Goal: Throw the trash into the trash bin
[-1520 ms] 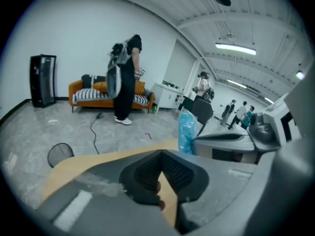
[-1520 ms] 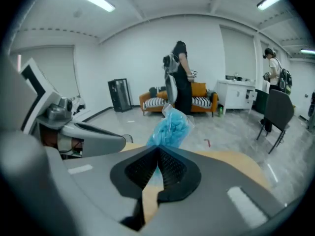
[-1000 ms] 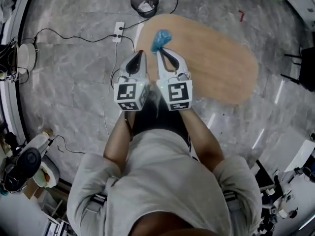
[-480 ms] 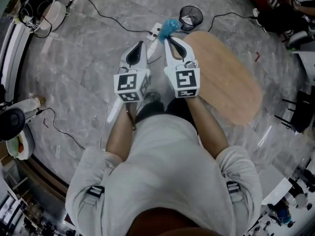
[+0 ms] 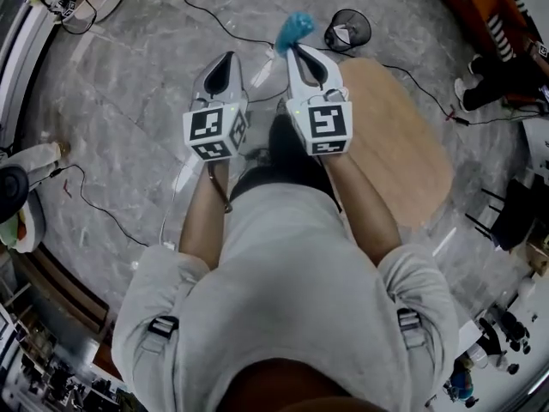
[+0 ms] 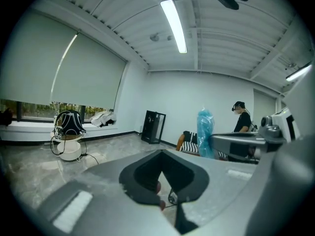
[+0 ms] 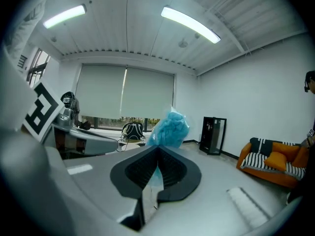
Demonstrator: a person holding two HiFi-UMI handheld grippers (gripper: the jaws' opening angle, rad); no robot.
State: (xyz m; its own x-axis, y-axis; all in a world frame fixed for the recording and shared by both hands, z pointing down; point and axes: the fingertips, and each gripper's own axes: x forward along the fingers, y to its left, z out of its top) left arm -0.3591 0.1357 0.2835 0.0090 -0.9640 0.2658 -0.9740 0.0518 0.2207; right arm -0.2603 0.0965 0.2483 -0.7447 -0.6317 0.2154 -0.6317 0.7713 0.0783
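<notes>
The crumpled bright-blue wad of trash sticks out past the tip of the right gripper, whose jaws are pinched on its lower end. In the right gripper view only a thin blue strip shows between the black ribbed pads, while the wad's puffed top rises above them; what it is made of cannot be told. In the head view it hangs over the grey marbled floor, just left of the black wire-mesh trash bin and not above its mouth. Something white lies in the bin, too small to make out. The left gripper is held just beside the right one, its jaws pressed together at the tips on nothing. An oval light-wood tabletop lies to the right, partly hidden by the person's right arm.
</notes>
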